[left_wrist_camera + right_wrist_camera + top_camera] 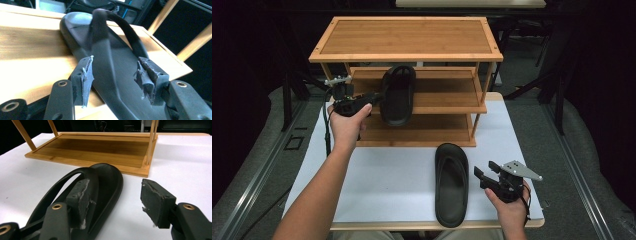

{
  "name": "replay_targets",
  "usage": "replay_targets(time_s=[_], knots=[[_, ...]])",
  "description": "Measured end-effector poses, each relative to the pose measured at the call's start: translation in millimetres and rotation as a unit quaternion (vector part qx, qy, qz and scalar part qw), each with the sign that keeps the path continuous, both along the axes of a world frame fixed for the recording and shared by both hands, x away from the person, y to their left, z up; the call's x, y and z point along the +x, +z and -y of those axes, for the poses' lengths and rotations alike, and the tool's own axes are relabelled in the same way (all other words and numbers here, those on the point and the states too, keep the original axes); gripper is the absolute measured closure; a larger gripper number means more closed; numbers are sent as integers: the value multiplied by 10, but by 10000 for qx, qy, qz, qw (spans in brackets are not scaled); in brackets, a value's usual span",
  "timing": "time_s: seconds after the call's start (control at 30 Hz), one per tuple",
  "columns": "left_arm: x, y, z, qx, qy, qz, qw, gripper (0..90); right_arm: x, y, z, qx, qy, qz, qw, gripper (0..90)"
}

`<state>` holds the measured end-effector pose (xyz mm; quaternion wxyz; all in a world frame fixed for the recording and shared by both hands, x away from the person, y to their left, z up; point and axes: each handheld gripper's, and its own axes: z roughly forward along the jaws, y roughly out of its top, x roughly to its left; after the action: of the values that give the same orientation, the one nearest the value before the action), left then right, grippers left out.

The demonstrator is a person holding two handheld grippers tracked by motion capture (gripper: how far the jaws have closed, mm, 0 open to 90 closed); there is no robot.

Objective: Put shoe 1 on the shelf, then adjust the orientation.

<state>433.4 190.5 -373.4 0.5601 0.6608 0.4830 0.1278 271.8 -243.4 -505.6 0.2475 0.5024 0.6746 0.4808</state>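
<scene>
One black sandal (398, 95) lies on the middle shelf of a bamboo shoe rack (407, 37), its heel hanging over the shelf's front edge. My left gripper (374, 97) is at that sandal's left side. In the left gripper view the open jaws of that gripper (115, 65) stand either side of the sandal's (82, 27) heel end. A second black sandal (451, 182) lies flat on the white table. My right gripper (481, 176) is open just to its right. In the right gripper view, that gripper (115, 186) has its left jaw over the sandal (105, 177).
The three-tier rack stands at the back of the white table (387, 175); its top and bottom shelves (95, 147) are bare. Rack posts rise at the shelf corners. Dark floor and metal frames surround the table.
</scene>
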Motion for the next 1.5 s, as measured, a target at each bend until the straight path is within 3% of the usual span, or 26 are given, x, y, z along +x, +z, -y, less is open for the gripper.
replay_targets(time_s=[0.27, 0.37, 0.57, 0.63, 0.83, 1.03, 1.07, 1.37, 1.5], knots=[[-302, -69, -70, 29, -338, 22, 9994, 489, -11, 19, -85, -57, 108, -38, 9999, 392], [-441, -185, -102, 57, -418, 31, 9991, 493, -6, 11, -97, -94, 104, -56, 9999, 388], [-569, -301, -116, 217, -496, -21, 9985, 506, -18, 55, -138, -131, 105, -85, 9998, 383], [-641, -361, -129, 209, -495, -27, 9986, 515, -21, 84, -174, -145, 117, -20, 9998, 382], [-877, -600, -177, 90, -622, -5, 9980, 517, -79, 109, -220, -249, 170, -150, 9994, 375], [-996, -754, -253, 189, -565, -36, 9982, 517, -113, 99, -200, -302, 131, -174, 9993, 374], [-1004, -762, -274, 386, -563, -68, 9976, 517, -122, 81, -180, -228, 78, -166, 9996, 375], [-1104, -808, -416, 354, -493, -99, 9981, 517, -170, -15, -196, -305, 74, -363, 9988, 423], [-1113, -841, -448, 359, -488, -147, 9981, 515, -190, -55, -228, -188, 74, -474, 9987, 470]])
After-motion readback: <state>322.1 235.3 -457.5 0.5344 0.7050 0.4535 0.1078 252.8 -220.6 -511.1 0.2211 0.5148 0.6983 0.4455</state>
